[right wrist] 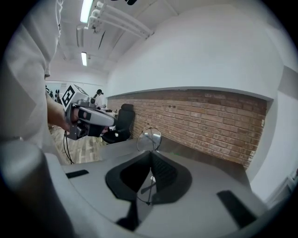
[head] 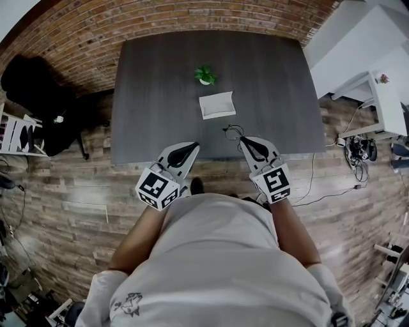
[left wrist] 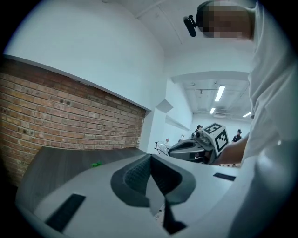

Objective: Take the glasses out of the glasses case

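Desk (head: pixel 147 96) by brick wall (head: pixel 192 16): R gripper (head: pixel 243 138) jaws pinch glasses (right wrist: pixel 149 138) near case (head: pixel 217 105), thin hold may slip; L gripper (head: pixel 195 146) jaws shut, empty.

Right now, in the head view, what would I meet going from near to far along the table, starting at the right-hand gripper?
The right gripper → glasses pinched in its jaws → glasses case → small green plant.

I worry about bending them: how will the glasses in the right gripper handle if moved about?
The glasses have a thin wire frame and round lenses, so they are probably light and easily bent. The right gripper seems to pinch only one slim part, so they may swing or twist.
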`<state>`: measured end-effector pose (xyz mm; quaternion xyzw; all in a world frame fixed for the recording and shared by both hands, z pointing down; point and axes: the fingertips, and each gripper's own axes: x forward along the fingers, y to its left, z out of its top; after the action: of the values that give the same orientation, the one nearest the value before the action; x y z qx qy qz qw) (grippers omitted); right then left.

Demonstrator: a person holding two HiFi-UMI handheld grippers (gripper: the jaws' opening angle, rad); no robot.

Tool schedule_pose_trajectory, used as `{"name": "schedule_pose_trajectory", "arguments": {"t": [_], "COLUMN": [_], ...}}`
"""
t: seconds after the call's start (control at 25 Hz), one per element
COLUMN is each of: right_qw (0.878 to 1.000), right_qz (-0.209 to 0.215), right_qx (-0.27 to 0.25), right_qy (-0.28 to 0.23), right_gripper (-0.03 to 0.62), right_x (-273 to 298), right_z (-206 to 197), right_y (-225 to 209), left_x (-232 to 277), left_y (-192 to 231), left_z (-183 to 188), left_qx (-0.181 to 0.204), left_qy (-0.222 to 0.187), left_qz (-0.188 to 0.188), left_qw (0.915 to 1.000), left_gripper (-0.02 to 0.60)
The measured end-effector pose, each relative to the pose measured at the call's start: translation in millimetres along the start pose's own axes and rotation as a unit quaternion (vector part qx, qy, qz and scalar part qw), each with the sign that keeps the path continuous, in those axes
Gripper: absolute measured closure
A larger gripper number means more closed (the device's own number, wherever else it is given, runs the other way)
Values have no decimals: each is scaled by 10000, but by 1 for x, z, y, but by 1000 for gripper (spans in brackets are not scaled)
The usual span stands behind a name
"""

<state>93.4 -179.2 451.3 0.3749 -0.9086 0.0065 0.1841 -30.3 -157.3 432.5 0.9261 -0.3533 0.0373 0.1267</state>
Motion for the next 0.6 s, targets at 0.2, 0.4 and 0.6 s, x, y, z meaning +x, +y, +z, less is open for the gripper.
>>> {"name": "schedule_pose_trajectory", "arguments": {"t": [0.2, 0.4, 0.6], "right_qw": [9998, 9993, 9985], "right_qz": [165, 324, 474], "right_qx": [-50, -56, -4], "right_qy": [-111, -164, -259], "right_gripper": [580, 580, 580], "right_x": [-30, -66, -104], "right_z": [-9, -27, -42], "right_y": [-6, -10, -10], "left_x": [11, 20, 23], "left_y": [-33, -70, -114], "left_z": [-5, -13, -23], "left_qx": [2, 6, 5], "left_qy": [1, 22, 32], "left_qz": [198, 372, 520], "left_qw": [9998, 9993, 9986], "left_gripper": [571, 571, 571]}}
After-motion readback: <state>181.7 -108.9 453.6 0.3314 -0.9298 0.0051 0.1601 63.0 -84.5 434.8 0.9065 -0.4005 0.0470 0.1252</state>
